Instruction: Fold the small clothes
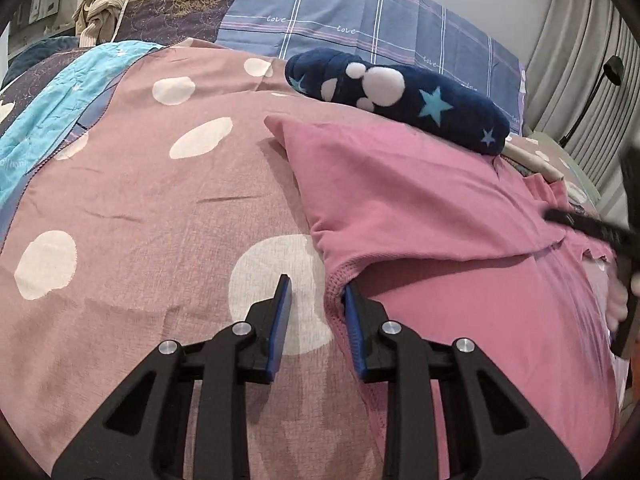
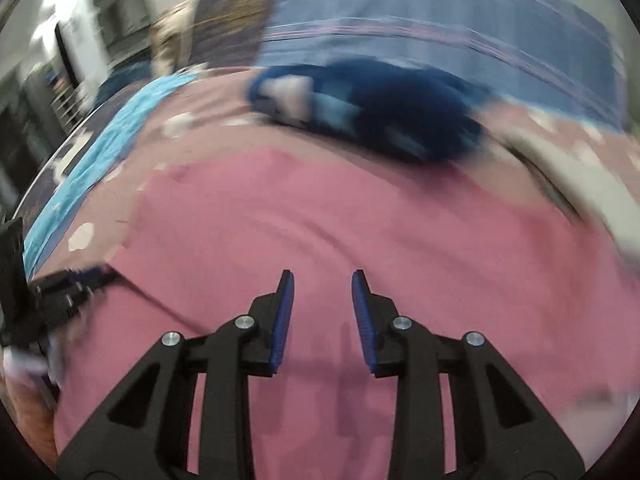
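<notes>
A pink garment lies on the bed, its upper part folded over the lower part. My left gripper is open at the garment's left hem, with the right finger touching the hem edge and the left finger over the bedsheet. The right wrist view is blurred by motion. My right gripper is open and empty above the pink garment. The right gripper shows blurred at the right edge of the left wrist view.
The bedsheet is dusty pink with white dots. A navy plush item with stars lies just behind the garment. A blue plaid pillow, a light blue quilt and a beige cloth lie at the back.
</notes>
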A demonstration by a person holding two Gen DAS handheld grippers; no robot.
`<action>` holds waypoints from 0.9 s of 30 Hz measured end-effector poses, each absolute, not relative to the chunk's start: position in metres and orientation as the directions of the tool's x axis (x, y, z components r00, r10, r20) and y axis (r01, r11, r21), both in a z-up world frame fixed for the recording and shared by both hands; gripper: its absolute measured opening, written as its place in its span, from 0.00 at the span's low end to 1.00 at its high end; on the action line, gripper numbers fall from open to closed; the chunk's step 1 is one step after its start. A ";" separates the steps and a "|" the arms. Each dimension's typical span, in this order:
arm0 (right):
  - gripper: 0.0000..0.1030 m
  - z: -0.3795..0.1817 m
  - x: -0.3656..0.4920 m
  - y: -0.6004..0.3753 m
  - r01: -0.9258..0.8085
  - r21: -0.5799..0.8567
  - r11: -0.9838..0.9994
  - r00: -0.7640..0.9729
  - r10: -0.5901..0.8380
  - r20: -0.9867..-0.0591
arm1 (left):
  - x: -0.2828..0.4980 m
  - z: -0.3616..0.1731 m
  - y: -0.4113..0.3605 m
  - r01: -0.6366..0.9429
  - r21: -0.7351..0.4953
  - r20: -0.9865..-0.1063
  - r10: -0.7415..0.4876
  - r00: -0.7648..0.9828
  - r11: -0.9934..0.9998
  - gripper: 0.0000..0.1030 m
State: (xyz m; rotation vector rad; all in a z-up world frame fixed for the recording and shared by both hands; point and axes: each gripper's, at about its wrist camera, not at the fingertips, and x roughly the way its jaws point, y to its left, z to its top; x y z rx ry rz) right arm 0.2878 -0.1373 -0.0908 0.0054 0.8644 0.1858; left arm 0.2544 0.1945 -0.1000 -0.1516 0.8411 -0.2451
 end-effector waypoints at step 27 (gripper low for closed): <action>0.23 -0.116 0.251 -0.265 -0.015 0.293 0.956 0.696 0.220 -0.683 | 0.241 -0.081 0.163 0.013 0.067 -0.781 0.044 0.624 0.998 0.35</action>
